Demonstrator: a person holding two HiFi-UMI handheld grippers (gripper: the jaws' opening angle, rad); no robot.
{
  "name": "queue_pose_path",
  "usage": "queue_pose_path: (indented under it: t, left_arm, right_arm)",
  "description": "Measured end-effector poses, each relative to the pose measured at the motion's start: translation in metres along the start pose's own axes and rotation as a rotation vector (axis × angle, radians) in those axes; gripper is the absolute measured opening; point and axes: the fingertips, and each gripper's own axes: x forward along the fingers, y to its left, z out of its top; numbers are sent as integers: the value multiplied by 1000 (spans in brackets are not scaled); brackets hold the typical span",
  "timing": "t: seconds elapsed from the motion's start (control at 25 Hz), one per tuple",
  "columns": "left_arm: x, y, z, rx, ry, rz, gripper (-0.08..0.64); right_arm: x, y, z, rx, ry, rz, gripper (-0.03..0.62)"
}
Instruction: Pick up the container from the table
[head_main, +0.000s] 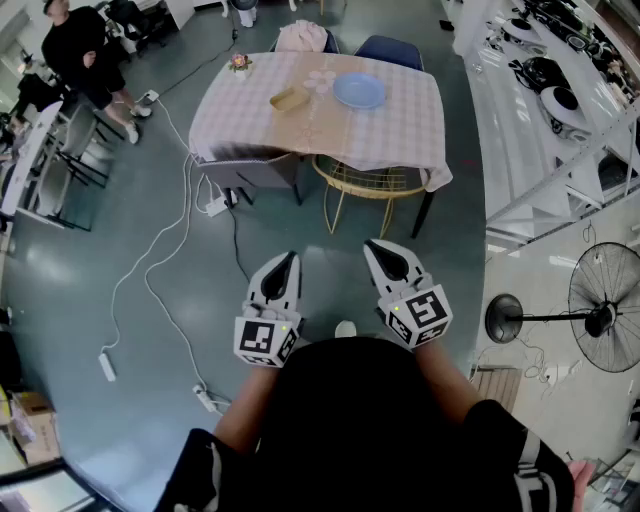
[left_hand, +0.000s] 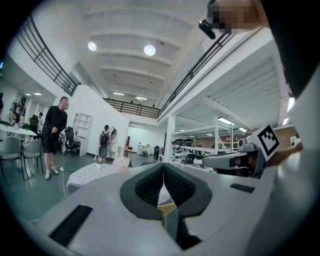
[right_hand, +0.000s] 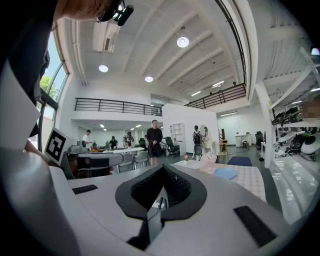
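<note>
Tan container (head_main: 289, 98) on checked worktop (head_main: 400, 135), frame top; left tongs (head_main: 287, 260), right tongs (head_main: 374, 247) both closed, empty.

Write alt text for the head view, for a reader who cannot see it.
Seen from above, a person holds the left gripper and the right gripper shut and empty over a grey floor, short of a cloth-covered table. On it stand a tan container, a blue plate and a small flower pot.
</note>
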Motion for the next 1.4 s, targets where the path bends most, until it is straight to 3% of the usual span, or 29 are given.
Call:
queue_pose_path:
  t: [0.28,0.64,0.8,0.88,0.96,1.0,1.4]
  left_arm:
    - [4,-3,-12,-12,7,-15,5]
    - [7,-3,-11,-14,-15,-45,5]
    - [7,4,-7,-3,-9,-38,6]
    - [9,4,-9,-26,2,-62,14]
    - [11,5,-14,-43,15,-84,117]
    - [11,6,-16,-45,22,-85,120]
    - [8,36,-29,-72,43,24,126]
  right_arm:
    - [-5,-27,-2,42,-1,-81,-2]
    - [-7,-32,1,70,-55,-55,0]
    - [-3,-29,-1,71,-47,-24,3]
    - [-4,-30,-2,68,-64,-20,37]
    - [-3,-30,-3,67,-84,-11,102]
    - [-1,-29,-4,66,-85,-3,114]
    - [37,-12,-28,123,-40,140,127]
